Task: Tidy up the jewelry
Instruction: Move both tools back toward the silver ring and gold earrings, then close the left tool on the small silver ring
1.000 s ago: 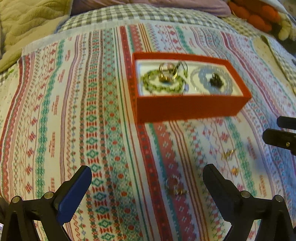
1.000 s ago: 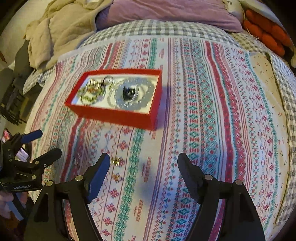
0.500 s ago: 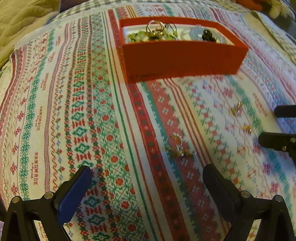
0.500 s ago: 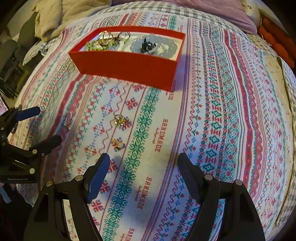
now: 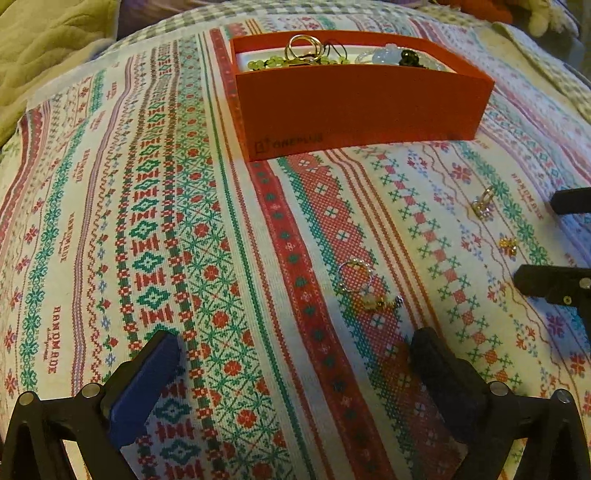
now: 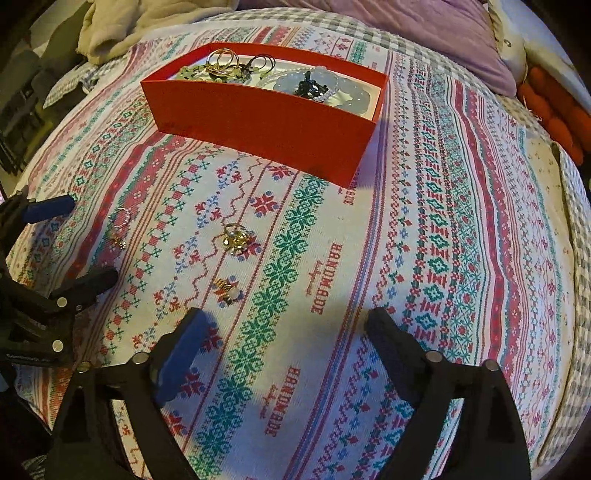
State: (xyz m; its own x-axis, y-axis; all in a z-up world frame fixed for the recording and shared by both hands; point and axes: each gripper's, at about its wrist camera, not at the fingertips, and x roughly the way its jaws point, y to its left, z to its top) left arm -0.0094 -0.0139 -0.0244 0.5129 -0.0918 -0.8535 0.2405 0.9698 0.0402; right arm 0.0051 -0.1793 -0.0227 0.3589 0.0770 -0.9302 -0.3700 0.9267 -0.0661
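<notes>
A red box (image 5: 362, 107) with bracelets, rings and a dark piece inside stands at the far side of the patterned cloth. On the cloth lie a beaded hoop earring (image 5: 365, 286), a gold ring (image 6: 236, 238) and a small gold earring (image 6: 227, 290). My left gripper (image 5: 293, 343) is open and low over the cloth; the hoop earring lies just beyond its right finger. My right gripper (image 6: 288, 321) holds nothing and its jaws are opening; the small earring lies just past its blue finger (image 6: 184, 350). Each gripper shows at the edge of the other's view.
The striped embroidered cloth (image 6: 443, 258) covers a bed. A beige blanket (image 6: 122, 26) lies at the back left, a purple pillow (image 6: 424, 33) behind the box and an orange knitted thing (image 6: 557, 122) at the right edge.
Both grippers have come down closer to the cloth, so the box sits higher and the loose jewelry looks larger. The right gripper's fingers now stand wider apart.
</notes>
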